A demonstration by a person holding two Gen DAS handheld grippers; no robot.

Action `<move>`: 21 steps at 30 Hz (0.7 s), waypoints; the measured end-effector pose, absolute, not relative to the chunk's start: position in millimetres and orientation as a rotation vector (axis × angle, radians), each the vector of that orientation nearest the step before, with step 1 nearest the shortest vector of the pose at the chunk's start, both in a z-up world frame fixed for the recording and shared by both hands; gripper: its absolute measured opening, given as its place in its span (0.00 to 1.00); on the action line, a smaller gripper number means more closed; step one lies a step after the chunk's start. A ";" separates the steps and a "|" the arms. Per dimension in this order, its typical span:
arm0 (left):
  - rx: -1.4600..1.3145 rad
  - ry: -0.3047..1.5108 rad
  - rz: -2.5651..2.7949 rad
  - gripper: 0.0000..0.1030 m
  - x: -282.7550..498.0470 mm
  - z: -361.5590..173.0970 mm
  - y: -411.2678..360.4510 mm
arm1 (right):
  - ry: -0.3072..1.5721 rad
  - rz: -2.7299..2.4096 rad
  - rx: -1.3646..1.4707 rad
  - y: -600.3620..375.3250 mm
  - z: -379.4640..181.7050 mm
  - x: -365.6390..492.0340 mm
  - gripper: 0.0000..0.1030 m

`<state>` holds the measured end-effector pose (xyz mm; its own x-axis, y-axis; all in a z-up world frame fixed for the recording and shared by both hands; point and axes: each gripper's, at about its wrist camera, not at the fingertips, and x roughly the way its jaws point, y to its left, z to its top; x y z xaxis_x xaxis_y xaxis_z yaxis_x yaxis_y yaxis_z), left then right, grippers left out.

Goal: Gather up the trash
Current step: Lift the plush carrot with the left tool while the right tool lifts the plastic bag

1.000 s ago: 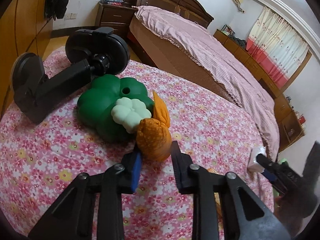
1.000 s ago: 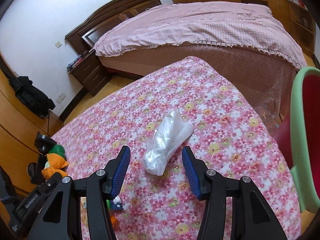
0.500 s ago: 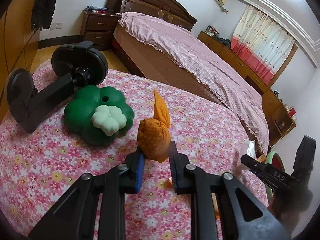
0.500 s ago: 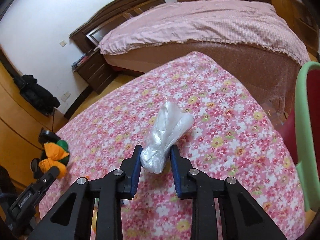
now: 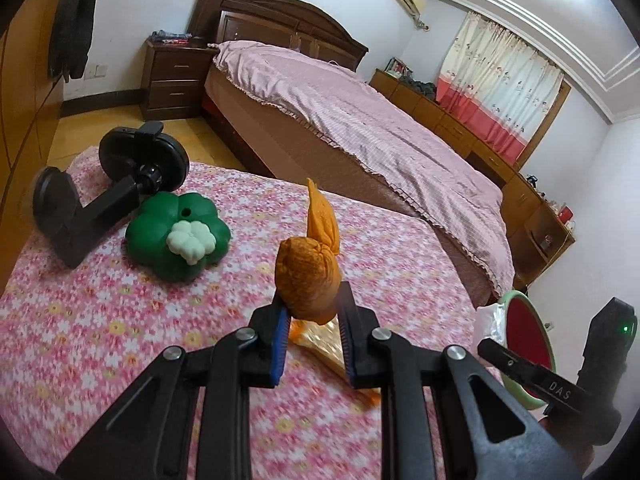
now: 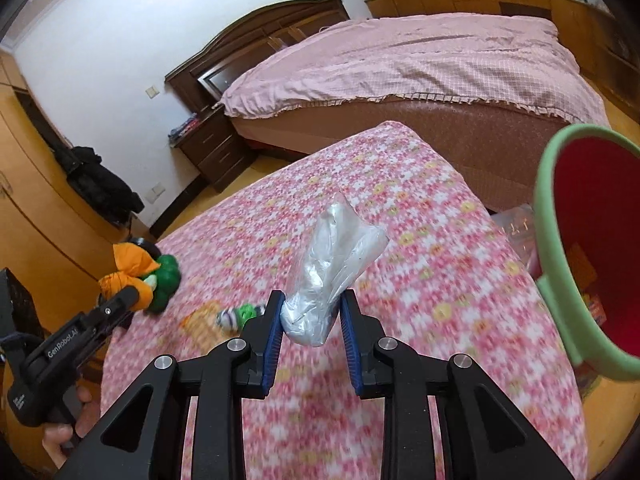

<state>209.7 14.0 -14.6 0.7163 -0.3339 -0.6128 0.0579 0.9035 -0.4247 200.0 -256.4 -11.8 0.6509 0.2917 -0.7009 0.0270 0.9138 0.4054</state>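
My left gripper (image 5: pixel 312 322) is shut on an orange knotted bag (image 5: pixel 310 276), held a little above the floral tablecloth (image 5: pixel 100 320). My right gripper (image 6: pixel 311 322) is shut on a clear crumpled plastic bag (image 6: pixel 332 272), also lifted off the cloth. A red bin with a green rim (image 6: pixel 560 264) stands off the table's right edge; the same bin (image 5: pixel 524 348) shows in the left wrist view beside the right gripper's body. An orange wrapper (image 5: pixel 328 350) lies on the cloth under the left gripper. In the right wrist view the left gripper (image 6: pixel 132 296) holds the orange bag (image 6: pixel 124 276) at far left.
A green flower-shaped toy (image 5: pixel 176 236) and a black clamp stand (image 5: pixel 100 196) sit at the table's far left. A small green-and-white wrapper (image 6: pixel 236 316) lies on the cloth. A bed (image 5: pixel 360 132) with a pink cover stands behind the table. A hand (image 6: pixel 60 436) holds the left gripper.
Both grippers have shut on their bags and lifted them off the cloth. The left one has drawn away from the green toy; the right one has swung toward the bin.
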 end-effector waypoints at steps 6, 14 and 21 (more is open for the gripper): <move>-0.415 0.759 -0.249 0.21 187.5 -8.7 1.7 | 0.841 0.177 0.449 -264.1 -5.7 170.6 0.27; -0.403 0.773 -0.245 0.21 156.8 -4.0 -7.7 | 0.862 0.194 0.451 -270.0 -5.0 143.0 0.27; -0.397 0.750 -0.255 0.21 132.6 8.5 -10.6 | 0.843 0.203 0.471 -271.4 -0.9 114.2 0.27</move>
<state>132.6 -10.6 8.5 0.7063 -0.3620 -0.6084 0.0833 0.8959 -0.4364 114.2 -271.4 -0.9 0.6537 0.3547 -0.6685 0.0108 0.8789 0.4769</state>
